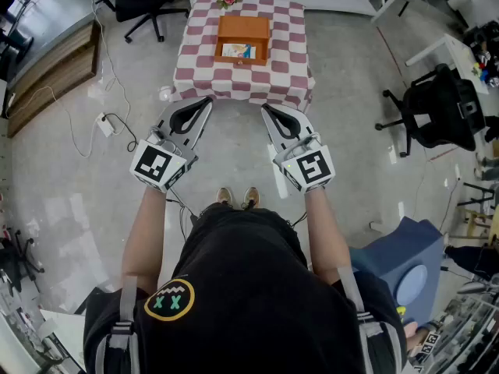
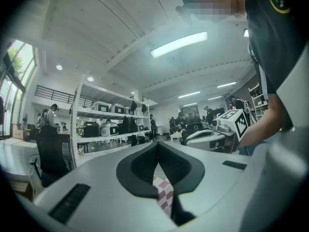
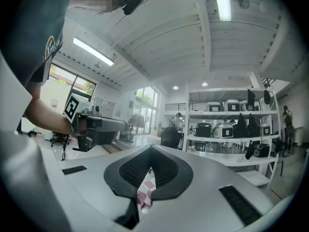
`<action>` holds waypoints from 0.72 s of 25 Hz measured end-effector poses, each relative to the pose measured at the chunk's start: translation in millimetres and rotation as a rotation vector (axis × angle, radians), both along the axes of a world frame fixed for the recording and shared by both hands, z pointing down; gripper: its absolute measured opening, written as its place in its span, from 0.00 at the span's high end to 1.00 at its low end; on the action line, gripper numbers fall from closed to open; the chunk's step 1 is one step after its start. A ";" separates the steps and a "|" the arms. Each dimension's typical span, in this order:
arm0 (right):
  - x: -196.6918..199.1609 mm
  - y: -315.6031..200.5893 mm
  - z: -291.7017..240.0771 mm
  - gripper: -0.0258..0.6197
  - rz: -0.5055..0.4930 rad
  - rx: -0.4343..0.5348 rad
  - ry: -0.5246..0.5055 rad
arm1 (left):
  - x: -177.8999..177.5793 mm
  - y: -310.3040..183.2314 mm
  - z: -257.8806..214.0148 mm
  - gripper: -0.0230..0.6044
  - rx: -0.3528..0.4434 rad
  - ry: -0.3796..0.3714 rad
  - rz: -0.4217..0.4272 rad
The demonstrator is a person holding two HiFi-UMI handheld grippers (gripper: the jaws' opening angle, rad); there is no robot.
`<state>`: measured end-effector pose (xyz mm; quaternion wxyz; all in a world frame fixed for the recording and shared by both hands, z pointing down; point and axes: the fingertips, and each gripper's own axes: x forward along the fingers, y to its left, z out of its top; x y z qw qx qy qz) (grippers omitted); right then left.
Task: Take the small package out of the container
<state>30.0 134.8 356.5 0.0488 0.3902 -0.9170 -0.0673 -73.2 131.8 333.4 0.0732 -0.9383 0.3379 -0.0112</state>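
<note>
Checkered table point(image 1: 204, 68), container point(image 1: 243, 23), package point(image 1: 238, 51) crosswise inside (left claw point(image 1: 206, 100), right claw point(image 1: 266, 108): closed, empty)

The item point(image 1: 238, 51) lying in the orange container point(image 1: 243, 28) is too small to identify.

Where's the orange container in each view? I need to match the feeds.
Head view: the orange container sits top centre, on the checkered tablecloth.
Left gripper view: not in it.
Right gripper view: not in it.
Shared landmark: the checkered tablecloth, which shows as a sliver low in the gap between the jaws in the left gripper view and the right gripper view.
</note>
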 end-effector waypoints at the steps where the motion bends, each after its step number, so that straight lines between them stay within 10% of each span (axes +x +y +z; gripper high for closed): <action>1: 0.1 -0.2 -0.8 0.93 0.001 0.001 0.001 | 0.1 -0.3 -0.8 0.94 0.001 0.002 -0.001; 18: 3.9 -5.5 4.8 0.93 0.015 -0.031 -0.019 | 3.7 -2.5 -0.3 0.94 -0.001 0.010 0.003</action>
